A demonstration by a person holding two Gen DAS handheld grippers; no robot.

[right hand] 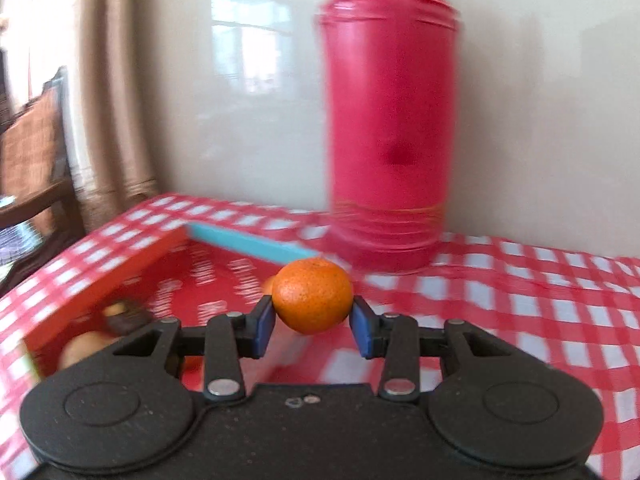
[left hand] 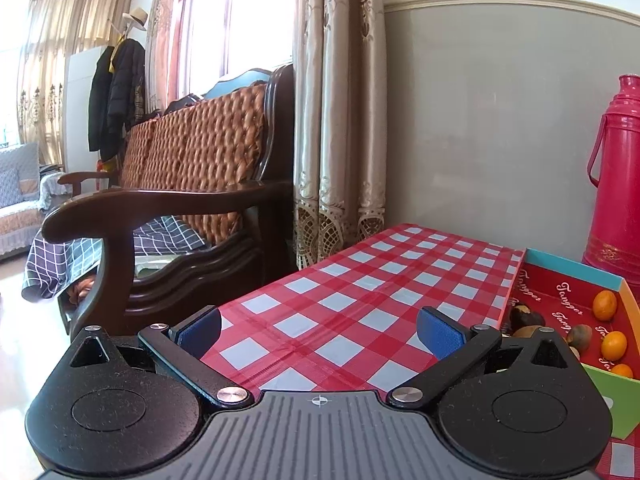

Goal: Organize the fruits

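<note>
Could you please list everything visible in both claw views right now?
Tangerine: one, orange, held in the right claw.
Tangerines: three, orange, in the box.
Brown fruits: several, count unclear, in the box.
Box: one, red inside, blue rim, on the table.
Thermos: one, pink, behind the box.
Tablecloth: one, red-white check.
Wooden sofa: one, brown, left of the table.
Curtains: beige.
Left claw: open, empty.
Right claw: gripping.

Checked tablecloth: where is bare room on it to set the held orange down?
Free: the wide red-and-white checked tablecloth between the dark wooden armchair and the shallow red cardboard box, and the cloth right of the tall pink plastic thermos. Crowded: inside the box, with small oranges and brown fruits.
</note>
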